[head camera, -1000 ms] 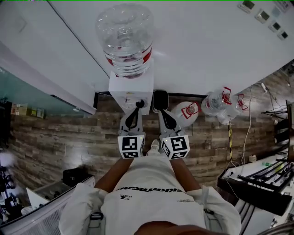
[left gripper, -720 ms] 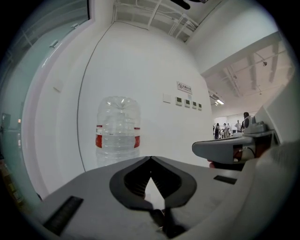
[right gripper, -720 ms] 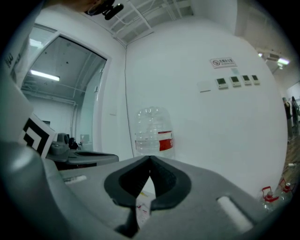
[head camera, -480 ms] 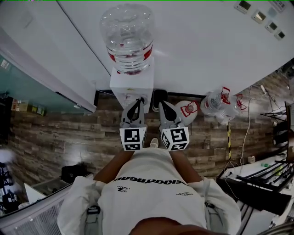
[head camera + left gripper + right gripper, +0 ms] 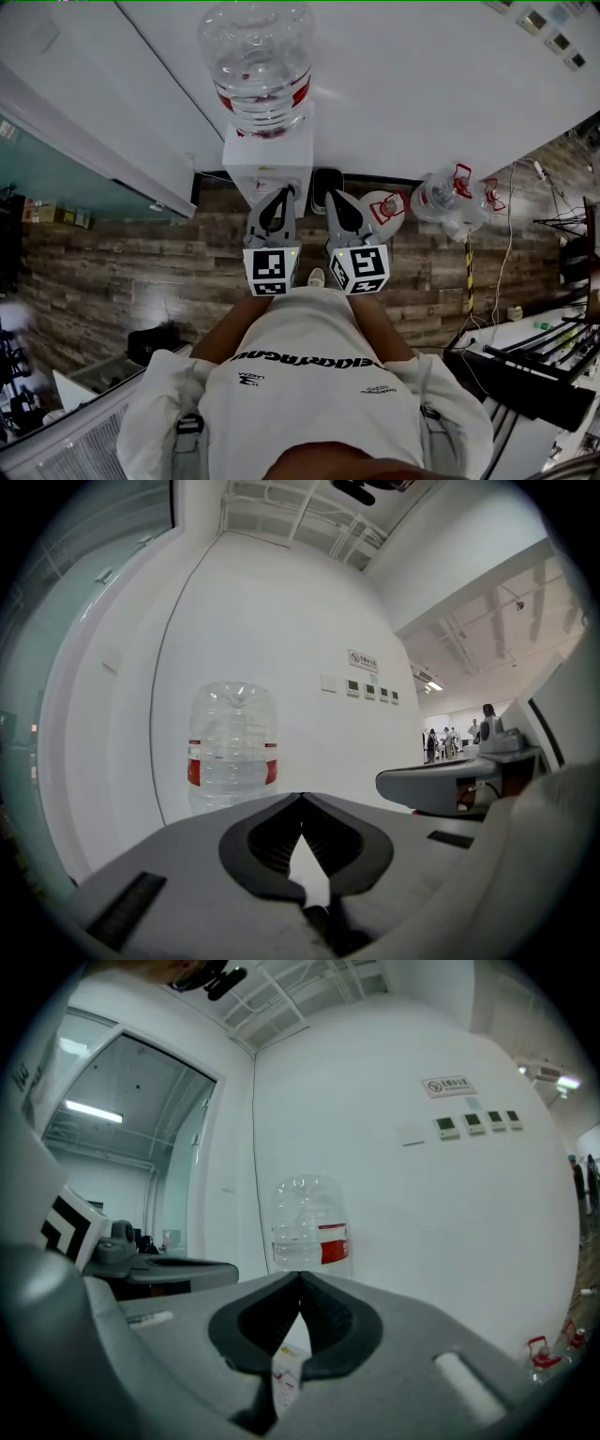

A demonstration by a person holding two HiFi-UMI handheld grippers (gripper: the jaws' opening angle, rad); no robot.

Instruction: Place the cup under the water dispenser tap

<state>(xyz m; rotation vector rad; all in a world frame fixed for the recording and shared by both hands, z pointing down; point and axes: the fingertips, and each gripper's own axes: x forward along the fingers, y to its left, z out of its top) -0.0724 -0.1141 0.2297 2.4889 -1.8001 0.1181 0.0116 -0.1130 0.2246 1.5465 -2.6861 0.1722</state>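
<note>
Fingers [image 5: 187, 855] clenched on nothing, left gripper [image 5: 302, 797] and right gripper [image 5: 300, 1277] alike, both facing the water dispenser [image 5: 267, 169]. No cup in any view, tap area hidden, so progress can't be judged.

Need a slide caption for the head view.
Left tongs and right tongs, both shut, side by side facing the water dispenser with its bottle on top.

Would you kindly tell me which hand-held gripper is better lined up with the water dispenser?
Left, likely. The left hand-held gripper points at the front of the water dispenser; the right hand-held gripper points at the dark object beside it. Both are shut and empty.
</note>
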